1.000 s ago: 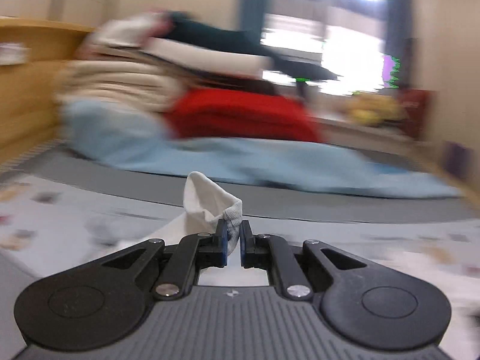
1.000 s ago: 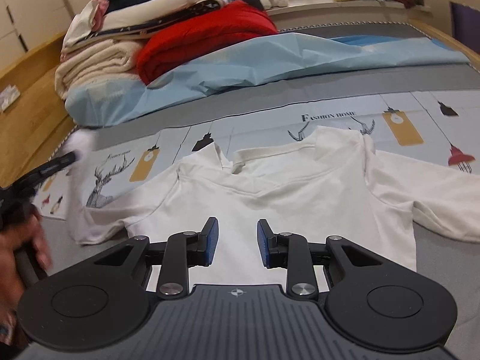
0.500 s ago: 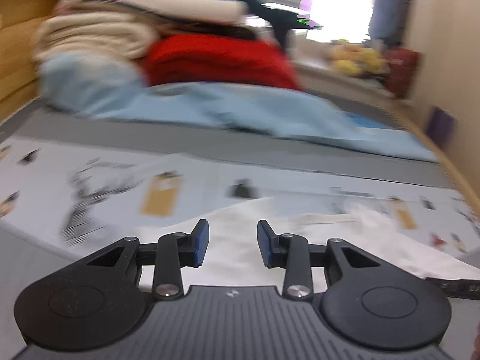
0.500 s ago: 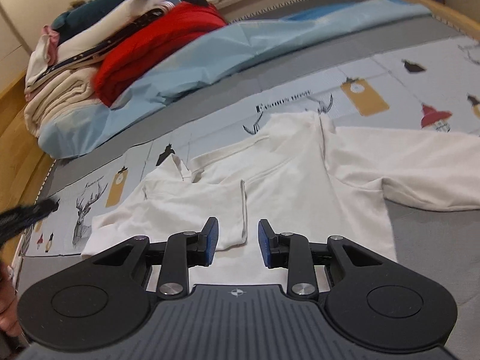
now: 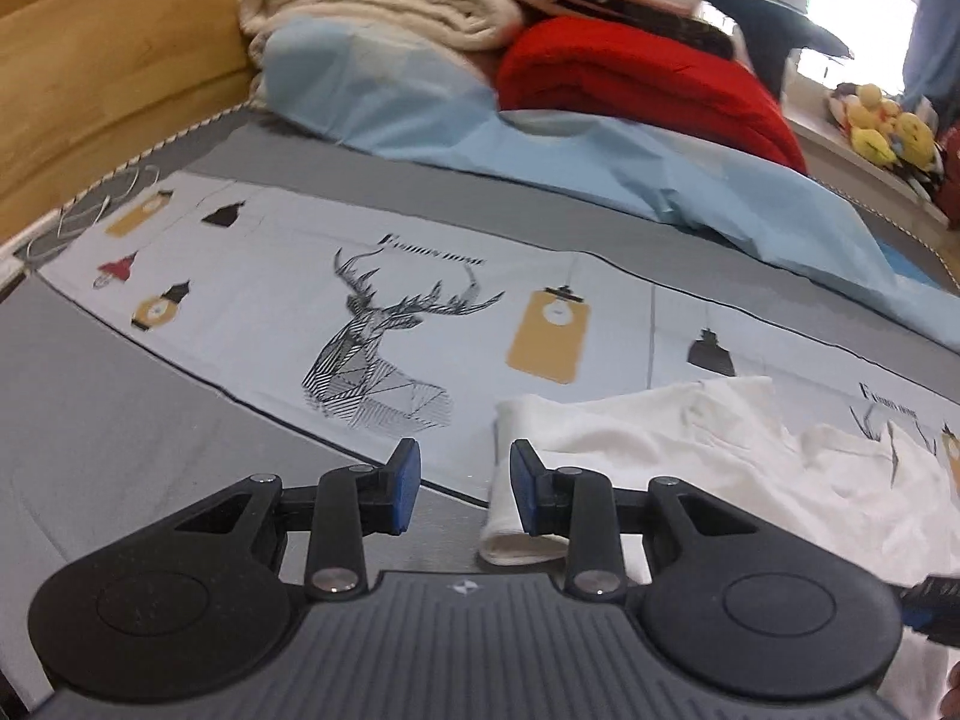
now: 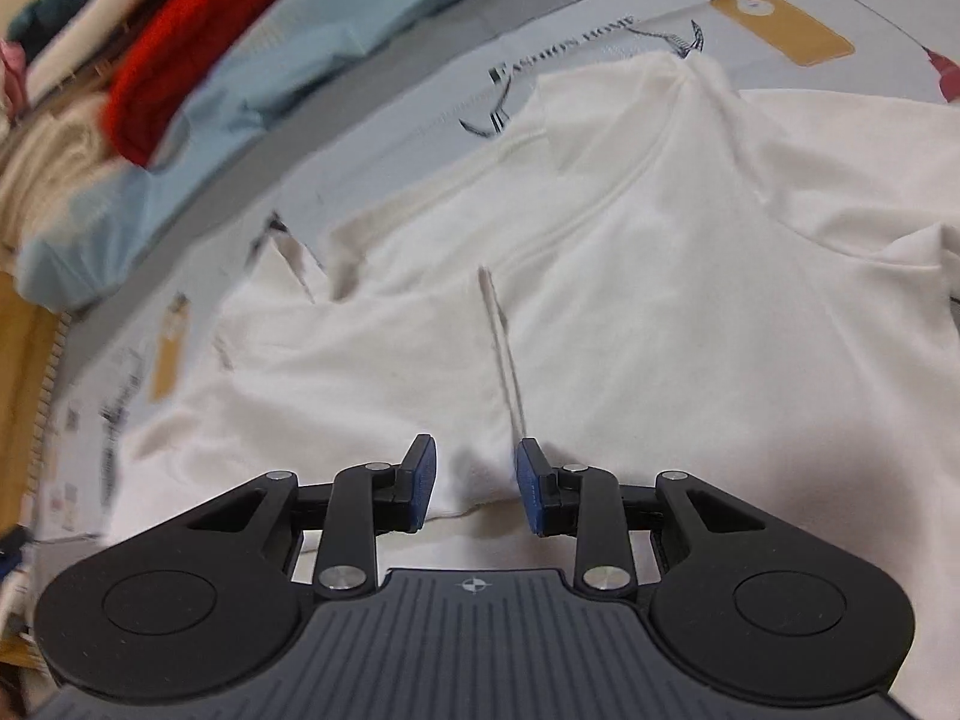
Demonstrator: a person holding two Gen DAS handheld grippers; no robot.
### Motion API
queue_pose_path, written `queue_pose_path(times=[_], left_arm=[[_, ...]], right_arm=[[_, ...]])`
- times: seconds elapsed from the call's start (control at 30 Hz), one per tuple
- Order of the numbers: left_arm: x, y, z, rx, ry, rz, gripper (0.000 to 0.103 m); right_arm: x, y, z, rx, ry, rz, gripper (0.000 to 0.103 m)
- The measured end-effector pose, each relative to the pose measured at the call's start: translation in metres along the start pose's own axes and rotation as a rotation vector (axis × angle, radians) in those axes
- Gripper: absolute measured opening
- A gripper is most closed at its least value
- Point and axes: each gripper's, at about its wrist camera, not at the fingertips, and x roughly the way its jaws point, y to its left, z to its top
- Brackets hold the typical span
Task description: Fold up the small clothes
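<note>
Printed bedding (image 5: 420, 276) on a bed is covered by a white shirt (image 6: 630, 276), spread flat and slightly creased, one sleeve folded across its body. Above the shirt's edge, the left hand-held gripper (image 5: 461, 489) is held spread, having just opened; the right hand-held gripper (image 6: 474, 483), over the shirt, is also spread, empty.

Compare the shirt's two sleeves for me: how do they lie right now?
The left-side sleeve is folded in over the shirt's body, its cuff edge running down the chest; the right-side sleeve lies spread outward on the printed bed sheet. The folded sleeve sits just ahead of the open right gripper; the spread one lies further off, toward the frame's edge. Both are white and long.
</note>
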Motion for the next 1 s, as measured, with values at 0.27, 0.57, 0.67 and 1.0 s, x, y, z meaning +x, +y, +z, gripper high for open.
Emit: queue_pose_path(times=[0.27,0.57,0.67,1.0], left_arm=[[0.006,0.012,0.008,-0.068,-0.002,0.025,0.035],[0.016,-0.002,0.004,-0.050,0.000,0.008,0.035],[0.023,-0.013,-0.001,-0.015,-0.003,-0.005,0.035],[0.056,-0.046,-0.015,0.018,0.104,-0.121,0.035]], right_arm=[[-0.019,0.010,0.007,-0.096,-0.119,0.052,0.002],[-0.125,-0.026,0.049,-0.060,-0.474,0.002,0.001],[-0.095,-0.068,0.052,0.037,-0.332,-0.146,0.001],[-0.102,-0.092,0.066,0.030,-0.373,-0.184,0.001]])
